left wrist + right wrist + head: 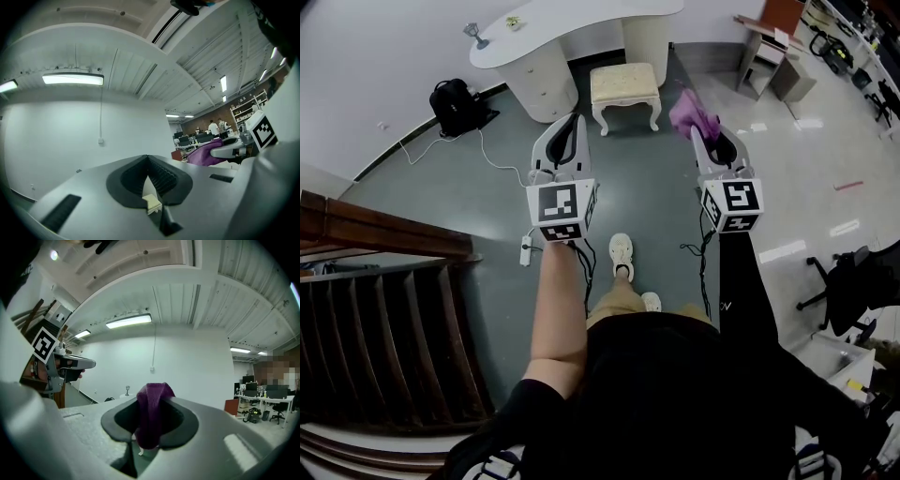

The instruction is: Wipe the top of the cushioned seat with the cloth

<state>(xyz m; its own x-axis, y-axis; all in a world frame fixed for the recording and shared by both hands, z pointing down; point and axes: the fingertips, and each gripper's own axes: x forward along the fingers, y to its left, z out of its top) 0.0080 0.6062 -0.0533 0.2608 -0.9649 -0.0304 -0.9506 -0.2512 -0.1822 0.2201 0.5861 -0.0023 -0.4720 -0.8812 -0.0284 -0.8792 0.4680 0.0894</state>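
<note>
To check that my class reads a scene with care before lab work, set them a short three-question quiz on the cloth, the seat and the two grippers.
1. True or false: the purple cloth lies on the cushioned seat.
2. What does the left gripper hold? A) nothing B) the cloth C) the seat
3. Fill in: the cloth is clamped in the ___ gripper.
Key: 1 false, it hangs from the right gripper, away from the seat; 2 A, its jaws are together; 3 right.

No words or numbers are legible: the left marker cube (561, 211) and right marker cube (732, 204) carry only square patterns; print on the sleeve (741, 281) is too small.
</note>
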